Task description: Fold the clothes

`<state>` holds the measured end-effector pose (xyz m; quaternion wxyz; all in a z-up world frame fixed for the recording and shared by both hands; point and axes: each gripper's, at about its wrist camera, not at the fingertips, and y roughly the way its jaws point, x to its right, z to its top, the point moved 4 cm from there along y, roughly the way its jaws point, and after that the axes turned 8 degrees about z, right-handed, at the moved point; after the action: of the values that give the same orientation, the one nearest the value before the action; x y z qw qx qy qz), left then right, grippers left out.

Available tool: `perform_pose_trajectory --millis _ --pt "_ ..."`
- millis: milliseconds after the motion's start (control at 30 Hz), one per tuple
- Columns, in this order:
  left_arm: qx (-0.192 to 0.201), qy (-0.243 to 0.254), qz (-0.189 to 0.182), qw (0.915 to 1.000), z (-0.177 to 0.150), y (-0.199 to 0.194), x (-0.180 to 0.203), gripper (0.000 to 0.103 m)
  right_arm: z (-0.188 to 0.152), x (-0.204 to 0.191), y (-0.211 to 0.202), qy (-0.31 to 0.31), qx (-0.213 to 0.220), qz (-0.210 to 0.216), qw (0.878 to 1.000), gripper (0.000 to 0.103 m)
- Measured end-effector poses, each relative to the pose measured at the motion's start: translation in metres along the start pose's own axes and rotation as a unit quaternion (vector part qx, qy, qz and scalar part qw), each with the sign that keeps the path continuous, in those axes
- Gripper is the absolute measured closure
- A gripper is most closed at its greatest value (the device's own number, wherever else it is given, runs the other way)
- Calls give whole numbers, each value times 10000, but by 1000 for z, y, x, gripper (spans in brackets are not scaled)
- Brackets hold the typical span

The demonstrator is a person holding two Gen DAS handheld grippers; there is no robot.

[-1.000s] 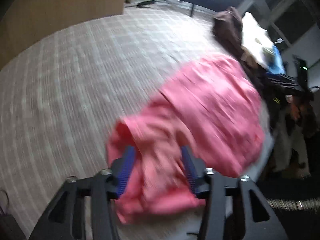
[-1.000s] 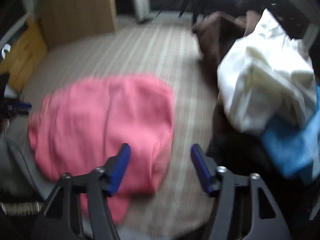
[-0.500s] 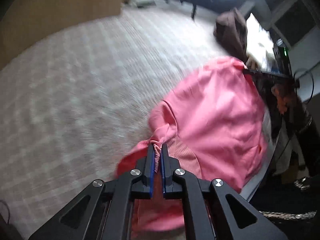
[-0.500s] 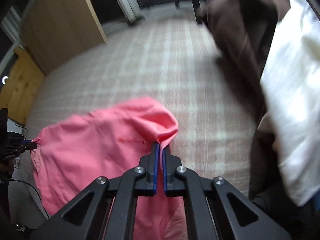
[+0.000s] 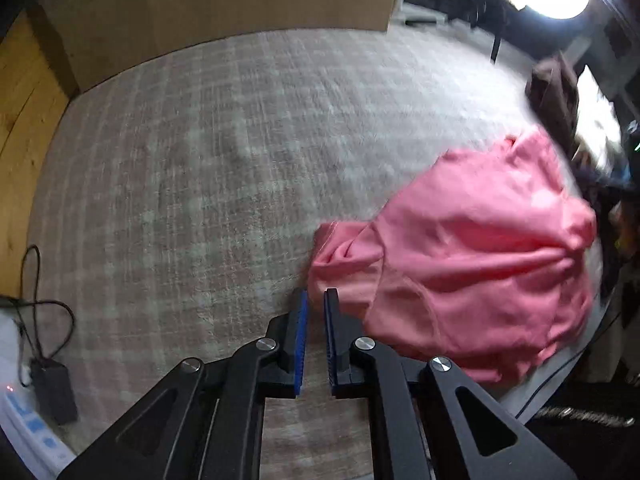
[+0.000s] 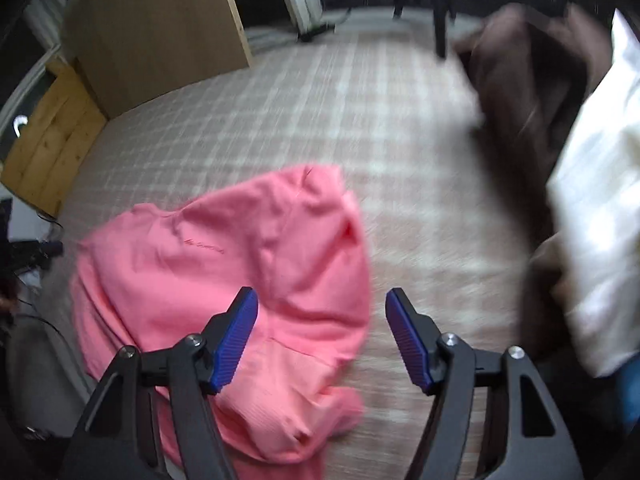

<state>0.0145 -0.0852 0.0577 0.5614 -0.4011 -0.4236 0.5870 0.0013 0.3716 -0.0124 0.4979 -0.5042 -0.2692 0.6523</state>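
So the pink garment (image 6: 256,288) is lying loosely bunched on the checked bed cover (image 5: 224,184), near the edge closest to the person, and it's nowhere near a tidy fold, lots of lumps and a rolled-up bit on its left side. The left gripper (image 5: 315,300) sits just beside that rolled edge with its jaws only a narrow slit apart and opening; nothing between them, just bare cover showing through the gap. The right gripper (image 6: 322,304) hangs over the garment's right half with its jaws spread wide and opening further, not pinching anything, cloth below the left pad and bare cover below the right one. Looks like the person is between grabs, with a fold just laid down or the piece being repositioned. Next move probably calls for picking two fresh points on an edge and flattening the thing out before folding again. The brown garment (image 6: 532,92) and white garment (image 6: 600,216) are heaped off to the right, waiting their turn.
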Motion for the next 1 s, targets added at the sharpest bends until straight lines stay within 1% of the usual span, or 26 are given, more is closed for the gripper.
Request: perform_pose_trajectory --millis 33,67,100,133,167,200,233,267,300,333,400,500,567,600,633,667,700,767,800,833,867,900,933,967,1000 --pt "85 -40 -43 9999 1 -5 2 89 -3 -2 7 50 -100 48 9999 38" --pt "142 -50 -56 9999 2 -9 2 87 -7 -4 15 16 -234 -15 9997 38" --pt "210 -40 -48 9998 1 -15 3 85 -11 -6 22 -35 -341 -119 9993 38" --pt "279 -30 -40 9996 1 -20 4 84 -14 -7 26 -126 -394 -274 9988 38" --pt "346 -21 -40 9994 1 -25 4 84 -18 -10 29 -231 -440 -366 9981 41" --pt "409 -17 -67 9991 1 -31 1 84 -20 -13 30 -256 -436 -340 9981 72" --pt "468 -18 -92 9989 0 -37 -2 84 -19 -16 26 -122 -332 -76 9993 95" --pt "516 -40 -111 9986 0 -39 -6 84 -18 -20 22 13 -228 188 9996 99" --pt "570 -69 -133 9983 0 -43 -11 84 -17 -24 18 148 -124 451 9988 99" --pt "643 -122 -168 9977 -3 -50 -20 84 -13 -30 12 254 15 687 9973 99" --pt "789 -232 -173 9965 -10 -62 -33 84 3 -59 -8 285 408 1057 9932 99" --pt "983 -362 -57 9945 -23 -81 -47 84 30 -144 -21 -144 813 1674 9824 99" --pt "1122 -526 81 9923 -34 -94 -58 84 45 -205 -26 -418 1014 2124 9710 99" --pt "1150 -631 137 9913 -38 -94 -63 84 49 -246 -16 -530 948 2462 9631 95" --pt "1171 -741 191 9902 -42 -96 -69 84 51 -287 -3 -678 752 2760 9558 95" --pt "1167 -869 240 9891 -47 -99 -77 84 48 -328 15 -900 298 2979 9499 88" --pt "1152 -987 280 9880 -53 -101 -86 84 44 -358 29 -1106 -55 3109 9440 87" --pt "1068 -1023 355 9884 -64 -101 -93 84 35 -382 39 -1465 -347 3032 9410 87" --pt "1033 -1000 394 9888 -68 -100 -94 84 32 -386 39 -1564 -390 3001 9402 83" --pt "1002 -976 382 9894 -70 -96 -91 83 33 -375 33 -1505 -226 2991 9420 77" --pt "973 -955 358 9900 -71 -93 -89 82 35 -361 27 -1429 -48 2940 9451 61" --pt "946 -925 288 9908 -71 -89 -87 77 36 -341 22 -1321 161 2806 9506 47" --pt "901 -835 207 9922 -68 -82 -81 74 38 -322 18 -1211 369 2670 9553 43" --pt "856 -745 126 9935 -65 -74 -74 72 39 -301 14 -1131 567 2476 9606 42" --pt "804 -640 48 9947 -62 -66 -67 70 38 -279 12 -1115 703 2159 9675 42"
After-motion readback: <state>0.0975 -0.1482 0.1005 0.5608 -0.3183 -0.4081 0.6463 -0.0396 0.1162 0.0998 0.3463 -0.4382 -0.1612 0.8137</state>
